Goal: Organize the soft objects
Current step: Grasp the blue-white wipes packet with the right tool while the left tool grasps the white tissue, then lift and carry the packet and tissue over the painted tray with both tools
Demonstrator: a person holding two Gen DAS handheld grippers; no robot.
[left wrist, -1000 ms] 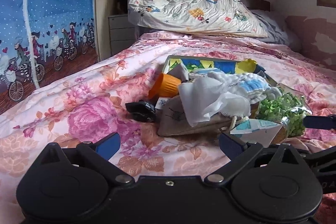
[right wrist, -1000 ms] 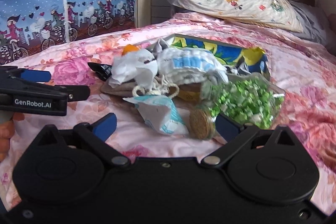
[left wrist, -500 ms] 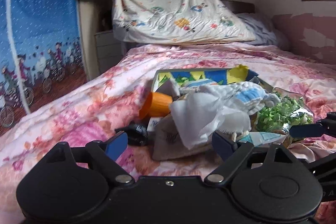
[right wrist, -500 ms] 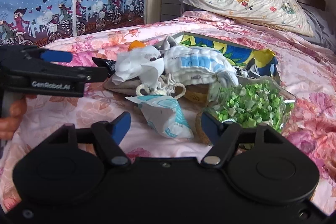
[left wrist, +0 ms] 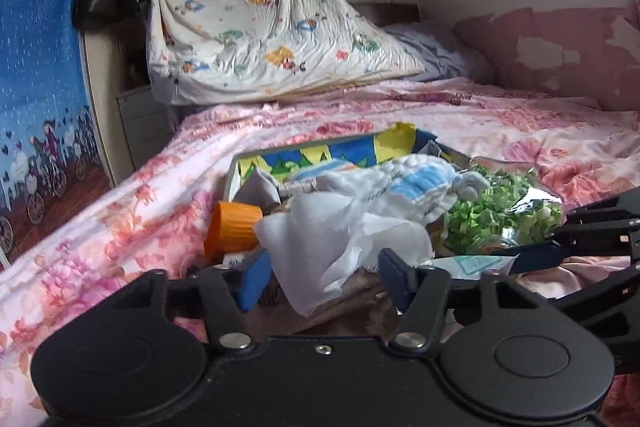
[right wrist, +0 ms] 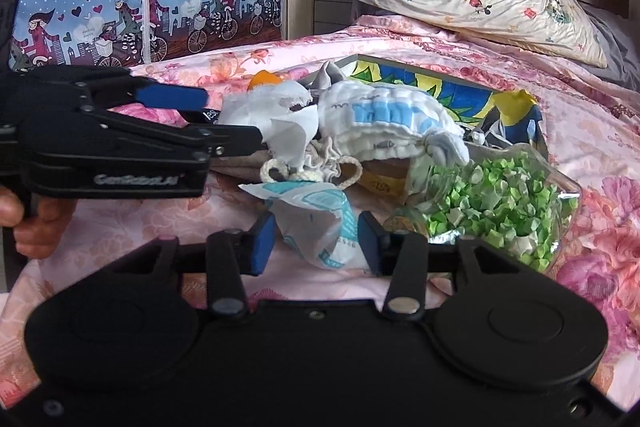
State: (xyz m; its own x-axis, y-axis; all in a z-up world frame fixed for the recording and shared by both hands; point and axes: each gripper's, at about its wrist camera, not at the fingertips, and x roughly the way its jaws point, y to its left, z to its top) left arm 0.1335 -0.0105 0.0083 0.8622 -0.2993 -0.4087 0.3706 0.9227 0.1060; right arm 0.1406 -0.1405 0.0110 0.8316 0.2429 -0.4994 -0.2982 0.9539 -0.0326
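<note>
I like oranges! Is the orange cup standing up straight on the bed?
No, the orange cup lies tipped on its side on the flowery bed cover.

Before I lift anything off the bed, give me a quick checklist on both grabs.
1. White cloth between left gripper jaws: ok; jaws closing.
2. Left pads pressing on the cloth: cannot tell.
3. White-and-teal wrapper between right gripper jaws: ok; jaws closing.
4. Right pads pressing on the wrapper: cannot tell.
5. Jar of green paper stars clear of right jaws: ok, lying beside them.
6. Cloth free of the pile: not ok, it overlaps the drawstring pouch.
</note>
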